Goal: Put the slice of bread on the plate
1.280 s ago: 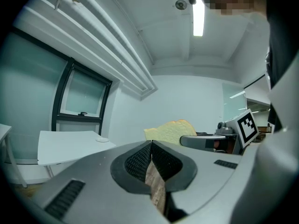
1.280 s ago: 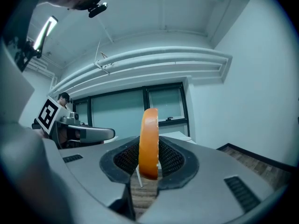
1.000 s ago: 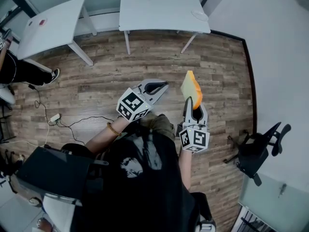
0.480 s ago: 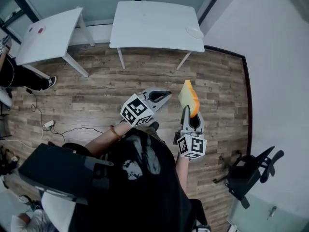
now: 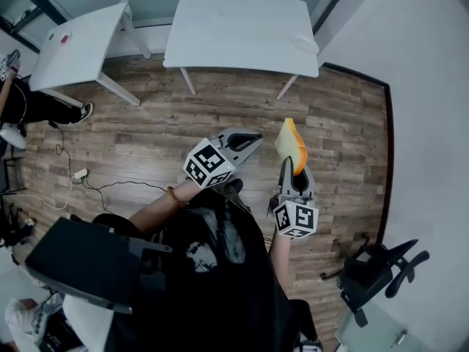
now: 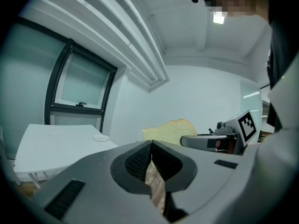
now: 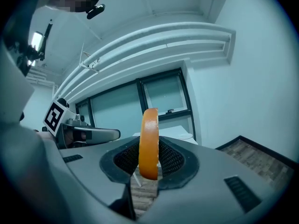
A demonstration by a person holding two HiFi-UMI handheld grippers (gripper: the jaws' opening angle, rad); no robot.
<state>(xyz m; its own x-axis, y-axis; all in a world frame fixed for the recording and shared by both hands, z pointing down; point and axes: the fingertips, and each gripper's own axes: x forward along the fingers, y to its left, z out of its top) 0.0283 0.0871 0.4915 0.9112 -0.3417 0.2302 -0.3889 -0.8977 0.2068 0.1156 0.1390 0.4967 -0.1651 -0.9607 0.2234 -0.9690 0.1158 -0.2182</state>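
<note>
A slice of bread [image 5: 290, 144] with an orange crust stands upright in my right gripper [image 5: 293, 167], whose jaws are shut on its lower edge. The right gripper view shows the bread [image 7: 149, 141] edge-on between the black pads [image 7: 173, 160]. My left gripper [image 5: 247, 139] hangs beside it to the left, shut and holding nothing; its jaws [image 6: 151, 146] meet at the tips. A small white plate [image 5: 303, 44] lies on the right end of a white table [image 5: 234, 31] ahead, over the wooden floor. The plate [image 6: 100, 137] also shows in the left gripper view.
A second white table [image 5: 84, 42] stands at the left with a small red thing on it. A black office chair [image 5: 374, 266] is at the lower right by the white wall. A cable and power strip [image 5: 77, 176] lie on the floor at left, near a seated person's legs [image 5: 33, 105].
Both grippers have been carried forward together toward the white table, which now looms larger. The bread stays clamped upright in the right gripper; the left stays shut.
</note>
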